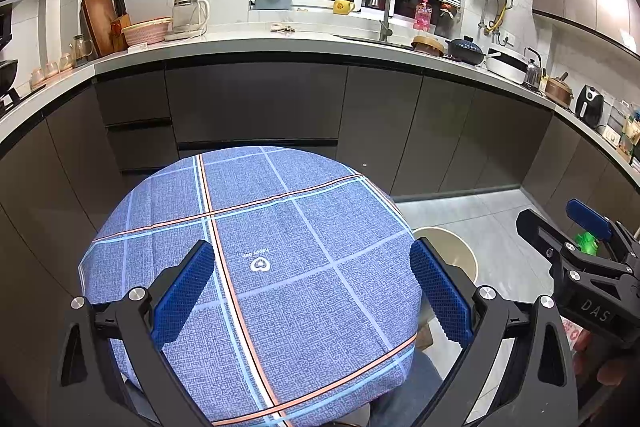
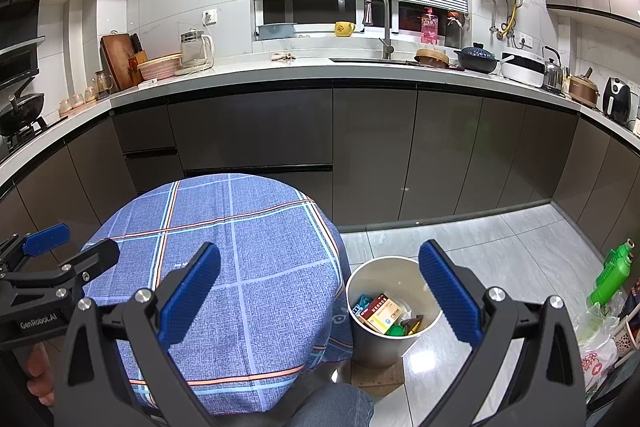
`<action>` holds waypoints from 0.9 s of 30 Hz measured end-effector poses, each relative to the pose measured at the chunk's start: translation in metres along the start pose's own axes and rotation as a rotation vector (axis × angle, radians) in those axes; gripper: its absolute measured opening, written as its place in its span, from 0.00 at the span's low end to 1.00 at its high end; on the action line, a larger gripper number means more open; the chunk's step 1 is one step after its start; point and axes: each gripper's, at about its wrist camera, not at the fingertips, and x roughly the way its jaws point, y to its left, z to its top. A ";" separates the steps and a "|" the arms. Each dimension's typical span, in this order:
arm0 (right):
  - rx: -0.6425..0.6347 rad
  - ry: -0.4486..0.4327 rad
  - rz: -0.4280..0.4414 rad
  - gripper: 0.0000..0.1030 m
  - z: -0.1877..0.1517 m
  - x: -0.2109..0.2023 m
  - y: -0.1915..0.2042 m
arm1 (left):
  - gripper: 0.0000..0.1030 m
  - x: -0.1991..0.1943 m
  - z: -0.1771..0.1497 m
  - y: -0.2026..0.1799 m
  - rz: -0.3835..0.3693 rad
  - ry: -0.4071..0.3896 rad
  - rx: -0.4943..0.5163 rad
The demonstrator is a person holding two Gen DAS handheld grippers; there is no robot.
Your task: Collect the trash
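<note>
Hovering: both grippers are held above the round table (image 1: 280, 247), side by side.
Left gripper (image 1: 312, 291): spread wide, nothing gripped, poised over the blue checked cloth.
Right gripper (image 2: 320, 291): spread wide, nothing gripped, held over the table edge and bin (image 2: 372, 343).
Bin: stood on the floor just beside the table, cream-coloured.
Trash (image 2: 384, 311): boxes and scraps are seen lying inside the bin.

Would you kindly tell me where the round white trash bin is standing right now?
In the right wrist view, the round white trash bin stands on the grey tiled floor, right beside the round table's blue plaid tablecloth, below the open right tool.
</note>
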 end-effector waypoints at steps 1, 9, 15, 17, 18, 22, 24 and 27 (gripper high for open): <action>0.000 0.000 0.000 0.97 0.000 0.000 0.000 | 0.92 0.000 0.000 0.000 0.000 -0.001 0.001; 0.000 0.001 -0.001 0.97 0.000 0.000 0.000 | 0.92 -0.001 0.000 0.001 -0.005 -0.005 0.006; -0.001 0.000 -0.001 0.97 0.000 0.000 0.000 | 0.92 -0.001 0.001 0.002 -0.003 -0.005 -0.006; -0.001 0.001 0.000 0.97 0.000 0.000 0.000 | 0.92 -0.002 0.001 0.001 0.008 -0.008 -0.005; -0.001 0.001 0.000 0.97 0.000 0.000 0.000 | 0.92 -0.002 0.001 0.000 0.010 -0.008 -0.004; -0.001 0.001 0.000 0.97 0.000 0.001 0.000 | 0.92 -0.004 0.001 -0.001 0.008 -0.011 -0.002; -0.001 0.000 0.000 0.97 0.000 0.001 0.000 | 0.92 -0.005 0.001 -0.002 0.009 -0.015 0.000; -0.002 -0.001 0.000 0.97 -0.001 0.002 0.000 | 0.92 -0.006 -0.001 -0.003 0.009 -0.019 0.000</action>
